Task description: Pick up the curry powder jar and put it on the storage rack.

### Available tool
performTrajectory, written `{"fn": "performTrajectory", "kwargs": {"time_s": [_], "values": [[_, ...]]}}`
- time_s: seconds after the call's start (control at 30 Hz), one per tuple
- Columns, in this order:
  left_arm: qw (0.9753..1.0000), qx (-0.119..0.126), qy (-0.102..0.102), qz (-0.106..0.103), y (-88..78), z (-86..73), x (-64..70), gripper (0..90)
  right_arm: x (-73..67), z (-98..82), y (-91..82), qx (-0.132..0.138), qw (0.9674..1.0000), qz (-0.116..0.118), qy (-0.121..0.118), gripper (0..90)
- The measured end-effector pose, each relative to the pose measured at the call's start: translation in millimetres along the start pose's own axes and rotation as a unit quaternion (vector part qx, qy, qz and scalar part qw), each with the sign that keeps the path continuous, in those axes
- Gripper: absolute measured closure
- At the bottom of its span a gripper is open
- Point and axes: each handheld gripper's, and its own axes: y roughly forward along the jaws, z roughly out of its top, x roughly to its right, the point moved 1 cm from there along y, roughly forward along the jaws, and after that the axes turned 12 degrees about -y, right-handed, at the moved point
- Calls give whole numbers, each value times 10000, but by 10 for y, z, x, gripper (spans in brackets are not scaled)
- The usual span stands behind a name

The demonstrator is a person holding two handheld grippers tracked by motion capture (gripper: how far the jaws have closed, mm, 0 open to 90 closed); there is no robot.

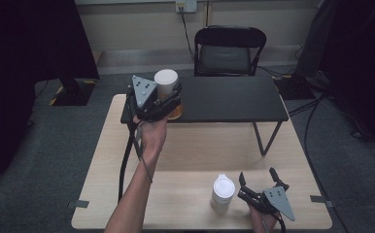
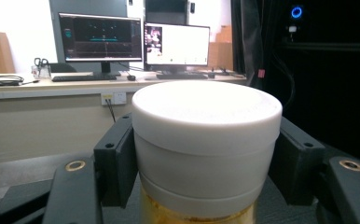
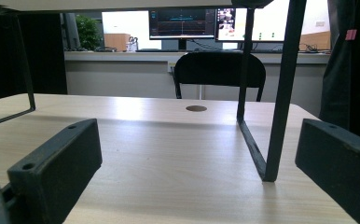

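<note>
We see the left hand-held gripper (image 1: 168, 99) clamped on a white-lidded jar (image 1: 166, 83), its two black jaws pressing the sides of the jar just under the lid. In the left gripper view the jar (image 2: 206, 149) stands upright between the jaws, its wide white lid on top and amber contents showing through the clear body at the bottom edge. From the high view, we find this jar held above the near left corner of a black raised shelf (image 1: 234, 99) that stands on thin metal legs on the light wooden surface (image 1: 195, 150); whether the jar's base touches the shelf we cannot tell. The person's left forearm (image 1: 132, 194) reaches up from the bottom of the high view to that gripper, with a cable trailing beside it.

The right hand-held gripper (image 1: 258, 180) rests low at the near right of the surface, its jaws spread apart with nothing between them. In the right gripper view those jaws point across bare wood, past a black leg (image 3: 280, 93) of the shelf. A second white-lidded jar (image 1: 223, 191) stands upright on the surface just beside this gripper, to its left, apart from the jaws.

Beyond the surface, a black folding chair (image 1: 229, 48) stands on the grey floor.
</note>
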Motion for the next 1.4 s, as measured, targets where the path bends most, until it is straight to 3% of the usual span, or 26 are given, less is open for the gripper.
{"fn": "performTrajectory", "kwargs": {"time_s": [0.4,0.9,1.4], "values": [[9999,-142,26,86,139,-45,-2,342,0,1,1,-4,10000,-3,4,0],[9998,135,34,124,127,-205,21,341,0,1,0,-5,10000,-2,5,0],[9997,232,52,72,129,-253,-11,337,-2,1,0,-6,10000,-9,7,0]]}}
